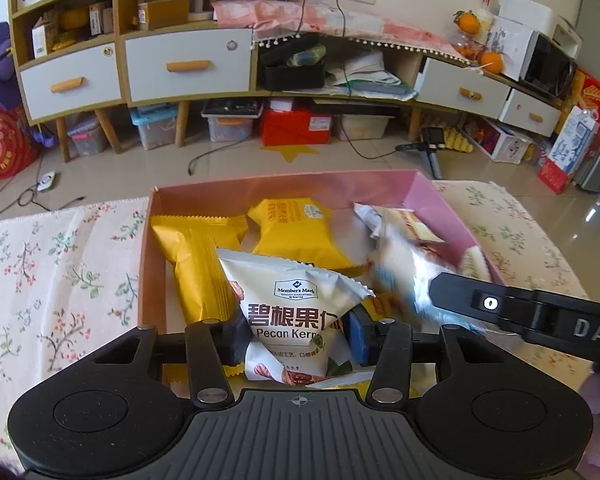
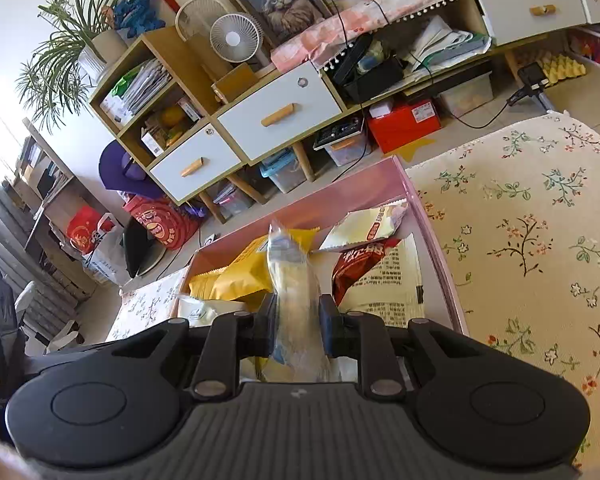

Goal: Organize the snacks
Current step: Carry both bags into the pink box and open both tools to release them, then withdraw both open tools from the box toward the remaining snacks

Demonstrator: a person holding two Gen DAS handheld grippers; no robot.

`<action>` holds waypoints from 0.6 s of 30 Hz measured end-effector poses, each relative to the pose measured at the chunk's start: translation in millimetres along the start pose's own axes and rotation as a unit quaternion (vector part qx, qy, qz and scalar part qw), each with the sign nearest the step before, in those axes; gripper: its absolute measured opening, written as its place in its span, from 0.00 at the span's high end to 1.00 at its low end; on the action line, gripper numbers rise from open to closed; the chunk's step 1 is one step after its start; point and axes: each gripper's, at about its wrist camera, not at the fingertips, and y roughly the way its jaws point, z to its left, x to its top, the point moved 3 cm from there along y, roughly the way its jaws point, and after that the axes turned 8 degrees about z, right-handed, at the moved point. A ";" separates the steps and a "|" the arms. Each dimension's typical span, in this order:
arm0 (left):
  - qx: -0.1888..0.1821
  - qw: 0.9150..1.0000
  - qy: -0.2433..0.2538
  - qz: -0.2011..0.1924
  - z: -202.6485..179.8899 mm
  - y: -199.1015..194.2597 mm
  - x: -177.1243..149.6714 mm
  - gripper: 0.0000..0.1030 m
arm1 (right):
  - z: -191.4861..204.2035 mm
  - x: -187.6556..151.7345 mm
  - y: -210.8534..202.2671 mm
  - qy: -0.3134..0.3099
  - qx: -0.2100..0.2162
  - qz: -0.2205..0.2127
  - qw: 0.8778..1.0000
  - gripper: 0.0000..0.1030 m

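A pink box (image 1: 284,185) on the flowered tablecloth holds several snack packets. My left gripper (image 1: 296,336) is shut on a white pecan kernel packet (image 1: 288,304) over the box's near end. Two yellow packets (image 1: 196,256) lie behind it in the box. My right gripper (image 2: 296,322) is shut on a pale, blurred clear-wrapped snack packet (image 2: 294,280) and holds it above the box (image 2: 436,240). It reaches in from the right in the left wrist view (image 1: 452,292). A red packet (image 2: 360,262) and a pale yellow packet (image 2: 364,226) lie in the box's right part.
The flowered tablecloth (image 2: 532,240) spreads to the right and left of the box (image 1: 60,272). Beyond the table edge is tiled floor with cables, storage bins and a wooden cabinet with white drawers (image 1: 188,66).
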 end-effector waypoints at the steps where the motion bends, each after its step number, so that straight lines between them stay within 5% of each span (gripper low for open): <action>1: 0.004 1.000 -0.003 -0.001 1.2 1.4 0.7 0.56 | 0.2 0.8 0.6 -0.001 -0.002 -0.002 1.000 0.82; 8: -0.004 1.000 0.006 -0.001 -0.5 -0.7 -3.0 0.53 | 6.0 0.6 1.1 -0.021 -0.012 -0.003 1.000 0.75; 18: -0.005 1.000 0.001 -0.004 1.0 -22.3 -17.6 0.36 | 16.0 1.2 -12.1 -0.052 -0.022 -0.012 0.998 0.63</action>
